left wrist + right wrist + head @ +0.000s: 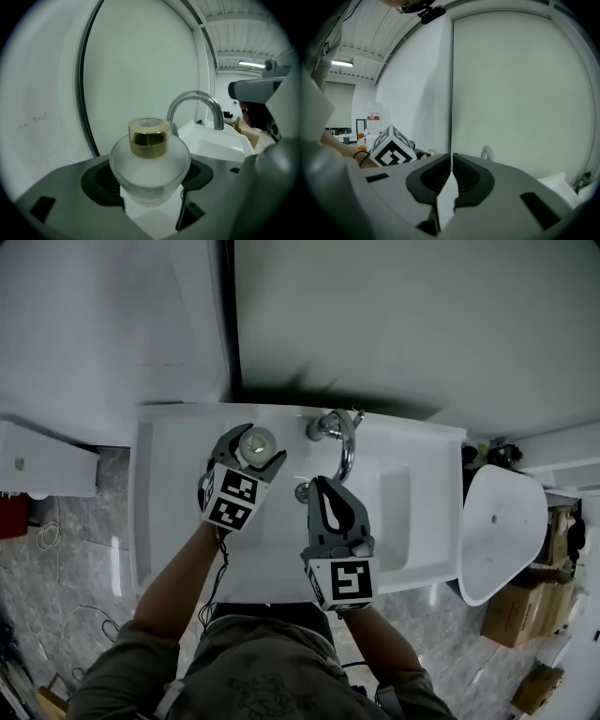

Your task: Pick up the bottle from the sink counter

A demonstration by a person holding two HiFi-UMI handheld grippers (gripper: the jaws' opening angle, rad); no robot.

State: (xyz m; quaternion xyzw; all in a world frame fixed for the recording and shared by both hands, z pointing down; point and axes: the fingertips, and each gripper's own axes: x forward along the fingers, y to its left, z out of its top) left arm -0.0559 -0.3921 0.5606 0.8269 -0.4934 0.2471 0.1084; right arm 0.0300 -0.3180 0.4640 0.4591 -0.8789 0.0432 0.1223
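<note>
A frosted round glass bottle [255, 441] with a gold collar [149, 137] stands at the back left of the white sink counter [169, 502]. My left gripper [260, 443] has its two jaws on either side of the bottle [150, 171], and the dark pads press against its body. My right gripper [324, 487] hovers over the counter's middle, just in front of the faucet, with its jaws closed together and nothing between them [451, 163]. Whether the bottle's base still touches the counter is hidden.
A chrome curved faucet [343, 441] rises right of the bottle, close to both grippers. The sink basin [412, 512] lies to its right. A mirror wall [140, 70] stands behind. A white toilet [502, 526] and cardboard boxes [516, 615] are off to the right.
</note>
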